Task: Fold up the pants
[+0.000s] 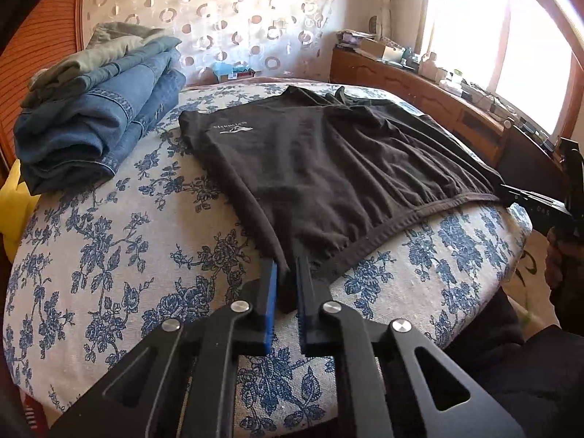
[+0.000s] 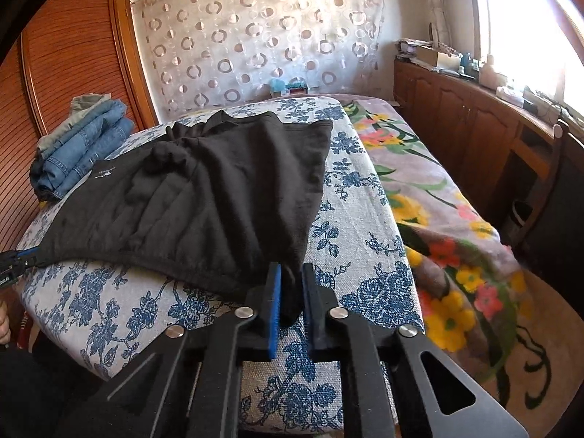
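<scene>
Tongs, two sets: the left tongs (image 1: 286, 277) pinch one waistband corner of the black pants (image 1: 328, 160), the right tongs (image 2: 292, 281) the other, fabric hiding their tips. The pants lie spread on the floral table (image 1: 109, 255), legs bunched and partly hidden at the far end. Beyond sits one jeans stack (image 1: 95, 124); its count is unclear.

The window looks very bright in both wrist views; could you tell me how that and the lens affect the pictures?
Left wrist view: the window is blown out to white and the black pants lose fold detail; fisheye bends the floral table edge. Right wrist view: same glare at the window, and the gripper's near fingers look soft.
</scene>
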`<state>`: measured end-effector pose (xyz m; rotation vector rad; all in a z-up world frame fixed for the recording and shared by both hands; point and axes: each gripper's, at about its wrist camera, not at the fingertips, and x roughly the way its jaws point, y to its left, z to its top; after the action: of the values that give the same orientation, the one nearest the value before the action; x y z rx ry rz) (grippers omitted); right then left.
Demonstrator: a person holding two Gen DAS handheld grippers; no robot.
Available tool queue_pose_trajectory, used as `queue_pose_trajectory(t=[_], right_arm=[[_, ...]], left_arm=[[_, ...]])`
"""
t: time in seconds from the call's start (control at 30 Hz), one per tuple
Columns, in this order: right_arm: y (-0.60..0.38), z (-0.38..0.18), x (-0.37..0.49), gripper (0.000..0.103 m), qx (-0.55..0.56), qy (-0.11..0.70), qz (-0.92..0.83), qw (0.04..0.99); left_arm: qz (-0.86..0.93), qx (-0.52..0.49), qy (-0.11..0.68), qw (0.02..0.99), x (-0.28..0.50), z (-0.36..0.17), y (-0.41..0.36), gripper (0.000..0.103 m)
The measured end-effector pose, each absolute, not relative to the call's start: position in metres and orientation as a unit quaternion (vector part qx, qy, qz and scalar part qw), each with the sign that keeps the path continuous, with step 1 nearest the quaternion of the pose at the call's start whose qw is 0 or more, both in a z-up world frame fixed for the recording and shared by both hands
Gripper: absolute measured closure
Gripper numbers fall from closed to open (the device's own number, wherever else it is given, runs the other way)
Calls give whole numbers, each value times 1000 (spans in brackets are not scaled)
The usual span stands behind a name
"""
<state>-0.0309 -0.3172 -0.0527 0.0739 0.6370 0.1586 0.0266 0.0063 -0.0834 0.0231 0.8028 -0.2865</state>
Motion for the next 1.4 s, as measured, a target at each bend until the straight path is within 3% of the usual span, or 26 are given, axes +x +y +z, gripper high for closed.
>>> queue_pose_trajectory(t=[1.13, 1.2, 1.4], right_arm=[[-308, -28, -45, 98, 59, 282, 122, 950], [-305, -24, -43, 98, 56, 276, 127, 951], [-283, -16, -33, 98, 39, 263, 150, 952]], left_arm=[[-147, -9, 381, 913, 11, -59, 21, 95], [-143, -9, 381, 914, 12, -58, 22, 93], [-125, 0, 374, 919, 21, -56, 28, 72]])
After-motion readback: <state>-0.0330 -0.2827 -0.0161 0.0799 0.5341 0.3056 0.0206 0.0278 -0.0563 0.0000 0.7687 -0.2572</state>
